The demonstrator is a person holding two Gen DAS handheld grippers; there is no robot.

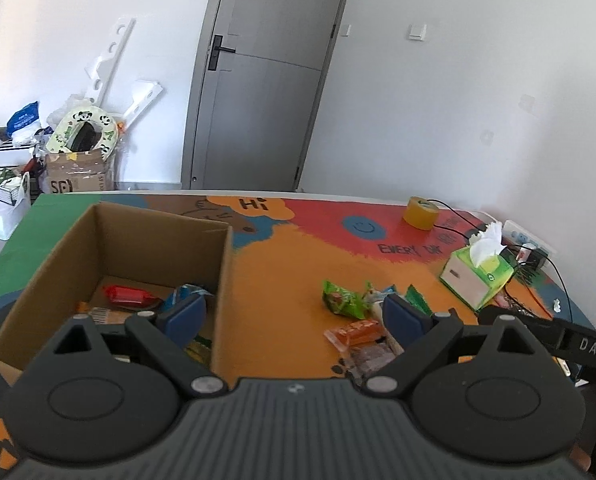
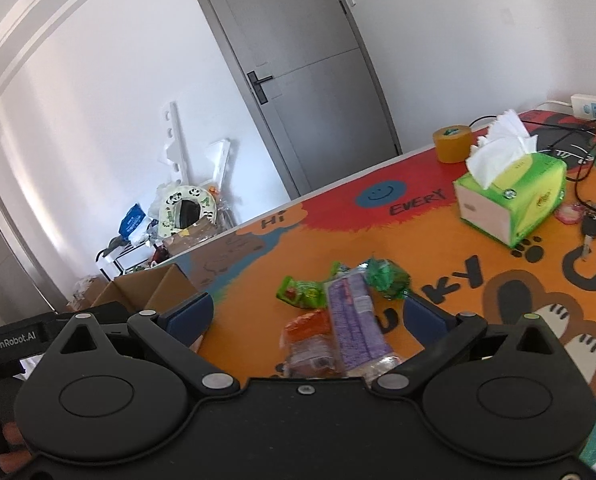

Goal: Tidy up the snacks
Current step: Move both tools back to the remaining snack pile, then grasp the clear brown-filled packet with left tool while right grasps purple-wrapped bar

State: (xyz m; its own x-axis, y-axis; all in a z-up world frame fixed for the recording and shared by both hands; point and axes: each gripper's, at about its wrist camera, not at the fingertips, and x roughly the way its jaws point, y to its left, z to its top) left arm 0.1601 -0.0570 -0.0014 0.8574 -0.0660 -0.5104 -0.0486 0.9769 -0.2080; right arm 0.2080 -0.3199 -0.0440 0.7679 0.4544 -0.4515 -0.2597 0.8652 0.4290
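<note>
Although some snacks already lie inside the cardboard box (image 1: 145, 236), the task looks to me only partly done. On the floor of the box I can see a red packet (image 1: 127, 294), a blue packet (image 1: 177, 294) and something yellow-green near the front wall, partly hidden by the left claw (image 1: 293, 312).

Outside the box, a small pile waits on the colourful surface (image 1: 289, 272), well apart from the box wall. From the right wrist view the pile holds a green packet (image 2: 302, 292), a second crumpled green packet (image 2: 388, 274), a long purple packet (image 2: 356, 320), an orange packet (image 2: 310, 326) and a brownish one (image 2: 312, 354) under it. These packets touch or overlap each other.

The left claw is spread wide and holds nothing; it hangs over the right wall of the box. The right claw (image 2: 308, 316) is also spread and empty, and it points at the pile, with the purple packet between its fingers in the view. I cannot tell how high it is above the packets.

The tissue box (image 2: 514, 200) and tape roll (image 2: 454, 144) stand further back and seem no part of the job. So about five packets are left to move.
</note>
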